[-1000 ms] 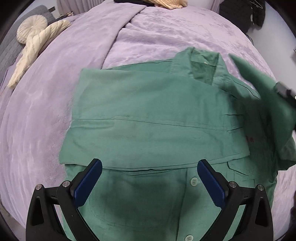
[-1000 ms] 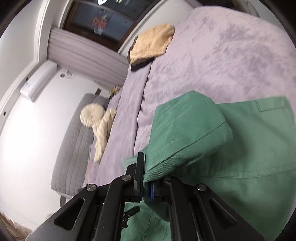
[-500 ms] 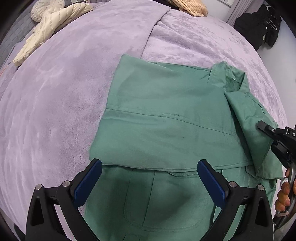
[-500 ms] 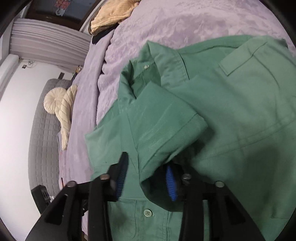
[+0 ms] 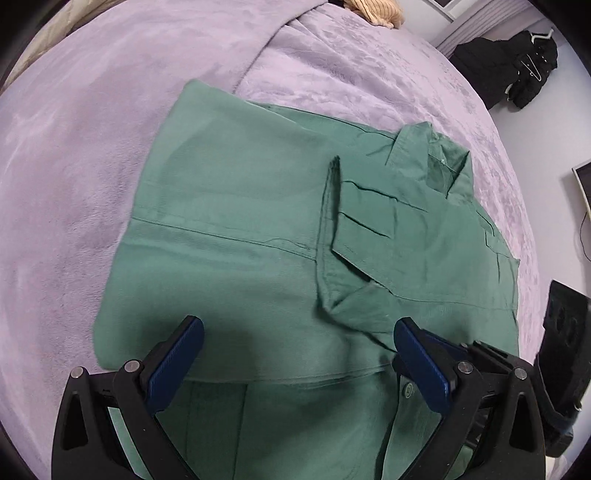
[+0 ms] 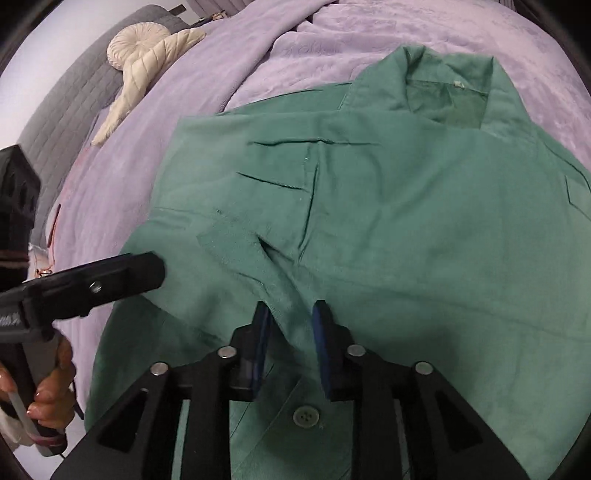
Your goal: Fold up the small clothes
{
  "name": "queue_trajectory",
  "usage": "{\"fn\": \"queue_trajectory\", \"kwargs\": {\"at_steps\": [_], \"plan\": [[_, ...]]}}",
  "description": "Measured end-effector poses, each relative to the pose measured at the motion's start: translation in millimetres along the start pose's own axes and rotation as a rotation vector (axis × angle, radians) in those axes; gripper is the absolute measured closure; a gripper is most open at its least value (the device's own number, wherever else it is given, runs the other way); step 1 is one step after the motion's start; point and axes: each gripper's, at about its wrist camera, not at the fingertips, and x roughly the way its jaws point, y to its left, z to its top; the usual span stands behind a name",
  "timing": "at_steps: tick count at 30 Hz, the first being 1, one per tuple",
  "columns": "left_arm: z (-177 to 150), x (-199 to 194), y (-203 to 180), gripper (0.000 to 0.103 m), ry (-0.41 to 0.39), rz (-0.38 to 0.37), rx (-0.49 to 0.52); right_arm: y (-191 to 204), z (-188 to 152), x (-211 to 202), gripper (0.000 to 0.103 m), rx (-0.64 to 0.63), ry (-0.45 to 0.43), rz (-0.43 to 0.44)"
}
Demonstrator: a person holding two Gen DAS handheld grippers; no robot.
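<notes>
A green button shirt (image 5: 258, 229) lies on the purple bedspread (image 5: 92, 129), both sides folded inward, its collar (image 5: 432, 151) at the far right. The folded short sleeve (image 5: 354, 236) lies flat on top. My left gripper (image 5: 299, 354) is open wide and empty, hovering over the shirt's lower fold. In the right wrist view the shirt (image 6: 406, 221) fills the middle, collar (image 6: 447, 92) at the top. My right gripper (image 6: 290, 325) hangs just above the cloth, its jaws a small gap apart with nothing between them. The left gripper's body (image 6: 92, 280) shows at the left.
A cream cushion (image 6: 147, 55) lies by the grey headboard (image 6: 62, 103). A tan garment (image 5: 373, 11) lies at the far edge of the bed. A black garment (image 5: 517, 66) lies on the floor beyond the bed. The purple bedspread (image 6: 229, 59) surrounds the shirt.
My right gripper carried the sleeve across, laid it on the shirt, opened and drew back. My left gripper shifted left and stayed open.
</notes>
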Motion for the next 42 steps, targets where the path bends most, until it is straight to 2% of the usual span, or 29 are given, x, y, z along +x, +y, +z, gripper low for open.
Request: {"fn": "queue_trajectory", "kwargs": {"at_steps": [4, 6, 8, 10, 11, 12, 13, 14, 15, 16, 17, 18, 20, 24, 26, 27, 28, 30, 32, 34, 35, 37, 38, 39, 42], "plan": [[5.8, 19.8, -17.8, 0.0, 0.027, -0.011, 0.03, -35.6, -32.2, -38.0, 0.058, 0.184, -0.02, 0.078], [8.1, 27.7, -25.2, 0.0, 0.038, -0.012, 0.036, -70.5, -61.6, -58.9, 0.052, 0.364, -0.04, 0.097], [11.3, 34.1, -32.7, 0.001, 0.041, -0.004, 0.047, -105.7, -93.3, -75.3, 0.051, 0.552, -0.07, 0.106], [13.9, 37.6, -41.4, 0.019, 0.054, -0.003, 0.06, -134.7, -122.9, -89.0, 0.051, 0.715, -0.121, 0.1], [15.3, 39.6, -45.2, 0.051, 0.065, 0.005, 0.07, -147.1, -135.5, -95.5, 0.051, 0.79, -0.159, 0.094], [17.5, 41.1, -48.2, 0.073, 0.074, 0.024, 0.076, -161.6, -146.8, -101.9, 0.051, 0.868, -0.211, 0.093], [19.3, 39.7, -48.9, 0.079, 0.081, -0.015, 0.067, -170.6, -153.3, -105.9, 0.051, 0.921, -0.253, 0.104], [20.2, 35.6, -48.4, 0.079, 0.072, -0.035, 0.051, -180.8, -157.9, -109.8, 0.051, 0.971, -0.295, 0.122], [20.7, 28.6, -48.9, 0.079, 0.053, -0.044, 0.048, -192.0, -161.3, -113.6, 0.061, 1.018, -0.341, 0.154], [20.6, 20.6, -49.4, 0.079, 0.032, -0.056, 0.048, -199.1, -161.4, -118.3, 0.08, 1.037, -0.372, 0.166], [19.1, 14.9, -49.0, 0.079, 0.018, -0.073, 0.046, -206.0, -159.6, -127.6, 0.099, 1.035, -0.397, 0.171], [17.0, 11.7, -48.0, 0.079, 0.014, -0.098, 0.038, -210.5, -156.9, -137.5, 0.099, 1.009, -0.424, 0.164], [9.5, 16.2, -48.6, 0.079, 0.034, -0.108, 0.037, -218.4, -154.0, -152.6, 0.099, 0.93, -0.418, 0.126], [-5.1, 39.1, -50.9, 0.079, 0.062, -0.03, 0.082, -234.5, -155.2, -139.8, 0.099, 0.858, -0.307, 0.046], [-7.6, 33.0, -45.2, 0.078, 0.058, -0.052, 0.058, -247.4, -167.2, -133.0, 0.099, 0.862, -0.278, 0.046], [-7.0, 30.7, -43.4, 0.074, 0.058, -0.054, 0.049, -248.0, -169.8, -132.2, 0.099, 0.867, -0.279, 0.055], [-6.6, 25.4, -40.4, 0.074, 0.055, -0.045, 0.051, -248.3, -171.6, -131.8, 0.099, 0.87, -0.284, 0.066], [-6.3, 15.8, -35.2, 0.067, 0.036, 0.037, 0.076, -248.6, -173.5, -132.9, 0.098, 0.877, -0.271, 0.086], [-4.3, 4.0, -29.6, 0.056, 0.019, 0.082, 0.094, -248.0, -177.0, -137.3, 0.091, 0.867, -0.239, 0.087], [-1.9, -7.6, -26.2, 0.056, 0.007, 0.134, 0.109, -240.5, -178.4, -148.8, 0.08, 0.826, -0.178, 0.08], [-1.8, -10.7, -23.5, 0.056, 0.002, 0.136, 0.114, -233.8, -173.8, -153.8, 0.076, 0.799, -0.163, 0.107], [1.3, -17.3, -22.2, 0.056, -0.008, 0.132, 0.121, -216.2, -165.5, -181.8, 0.067, 0.699, -0.194, 0.172], [2.9, -17.0, -24.6, 0.056, -0.011, 0.134, 0.127, -210.5, -157.8, -191.7, 0.05, 0.659, -0.212, 0.156], [4.6, -14.8, -28.5, 0.056, -0.011, 0.137, 0.135, -208.4, -147.8, -202.5, 0.039, 0.617, -0.236, 0.116], [9.7, -1.9, -42.2, 0.056, -0.008, 0.157, 0.148, -231.3, -108.3, -207.9, 0.038, 0.595, -0.299, -0.005]]}}
